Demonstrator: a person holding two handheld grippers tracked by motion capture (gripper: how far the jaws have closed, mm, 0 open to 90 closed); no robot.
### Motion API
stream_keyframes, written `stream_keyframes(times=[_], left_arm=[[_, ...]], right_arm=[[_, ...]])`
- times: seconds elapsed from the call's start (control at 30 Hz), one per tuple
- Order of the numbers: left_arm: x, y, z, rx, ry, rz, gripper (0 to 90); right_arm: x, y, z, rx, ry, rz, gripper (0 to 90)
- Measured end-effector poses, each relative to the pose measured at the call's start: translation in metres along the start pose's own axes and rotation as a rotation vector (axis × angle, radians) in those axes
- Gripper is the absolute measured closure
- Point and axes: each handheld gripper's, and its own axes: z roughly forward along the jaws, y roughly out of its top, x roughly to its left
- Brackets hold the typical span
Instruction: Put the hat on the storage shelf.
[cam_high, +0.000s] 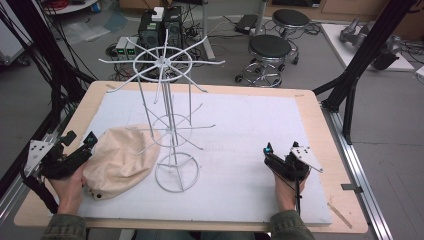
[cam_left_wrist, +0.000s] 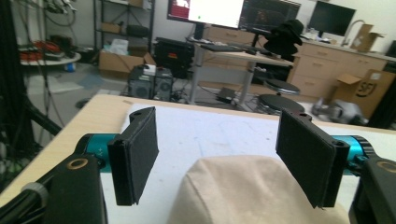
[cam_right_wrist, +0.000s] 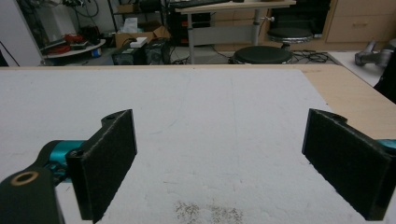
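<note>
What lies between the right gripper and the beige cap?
In the high view, the white wire rack's ring base on the white mat lies between the right gripper and beige cap.

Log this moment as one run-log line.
left gripper: open, jaws either side of beige cap | right gripper: open, over white mat, holding nothing | wire rack: upright beside cap

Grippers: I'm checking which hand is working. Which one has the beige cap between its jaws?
The left gripper: the beige cap sits between its open jaws. The right gripper has bare mat.
</note>
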Motion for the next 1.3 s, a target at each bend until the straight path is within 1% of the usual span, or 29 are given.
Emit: stream_keyframes(times=[0.13,0.17,0.2,0.23,0.27,0.4,0.57,0.6,0.63,0.67,0.77,0.8,0.93,1.07,1.1,1.13,1.17,1.2,1.23,1.3], left_arm=[[-0.006,0.003,0.003,0.016,-0.031,0.006,29.8],[-0.006,0.003,0.003,0.016,-0.031,0.006,29.8],[-0.008,0.004,0.004,0.029,-0.051,0.008,29.7],[-0.010,0.005,0.005,0.036,-0.060,0.009,29.8],[-0.010,0.005,0.005,0.036,-0.060,0.009,29.8],[-0.014,0.005,0.010,0.062,-0.092,0.007,29.8],[-0.019,0.005,0.015,0.085,-0.111,0.015,29.7],[-0.022,0.005,0.017,0.099,-0.120,0.018,29.7],[-0.022,0.005,0.017,0.099,-0.120,0.018,29.7],[-0.025,0.004,0.020,0.108,-0.128,0.023,29.7],[-0.029,0.004,0.022,0.120,-0.137,0.030,29.8],[-0.032,0.004,0.025,0.133,-0.147,0.037,29.8],[-0.035,0.004,0.028,0.149,-0.160,0.041,29.8],[-0.042,0.007,0.035,0.173,-0.190,0.055,30.0],[-0.042,0.007,0.035,0.173,-0.190,0.055,30.0],[-0.045,0.008,0.037,0.188,-0.208,0.051,30.2],[-0.046,0.008,0.039,0.201,-0.216,0.053,30.2],[-0.046,0.008,0.039,0.201,-0.216,0.053,30.2],[-0.050,0.008,0.042,0.225,-0.232,0.056,30.3],[-0.053,0.007,0.046,0.247,-0.247,0.060,30.3]], right_arm=[[0.000,0.000,0.000,-0.002,-0.001,-0.005,9.1],[0.000,0.000,0.000,-0.001,0.001,-0.004,9.1],[0.000,0.000,0.000,0.000,0.000,-0.006,9.1],[0.000,0.000,0.000,-0.001,0.000,-0.006,9.0],[0.000,0.000,0.000,-0.001,0.000,-0.006,9.0],[0.000,0.000,0.000,-0.004,0.000,-0.011,9.1],[0.001,0.000,0.000,-0.002,0.000,-0.011,9.1],[0.001,0.000,0.000,-0.003,0.001,-0.012,9.1],[0.001,0.000,0.000,-0.003,0.001,-0.012,9.1],[0.001,0.000,0.000,-0.003,0.001,-0.012,9.1],[0.001,0.000,0.000,0.002,0.001,-0.009,9.1],[0.001,0.000,0.001,-0.001,0.003,-0.014,9.1],[0.002,0.000,0.001,0.000,0.007,-0.022,9.1],[0.003,0.000,0.002,0.003,0.008,-0.022,9.1],[0.004,0.000,0.002,0.004,0.009,-0.021,9.1],[0.004,0.000,0.002,0.004,0.008,-0.019,9.1],[0.004,0.000,0.002,0.002,0.008,-0.020,9.1],[0.004,0.000,0.002,0.003,0.008,-0.020,9.1],[0.004,0.000,0.002,0.002,0.008,-0.019,9.1],[0.004,0.000,0.002,0.003,0.008,-0.021,9.1]])
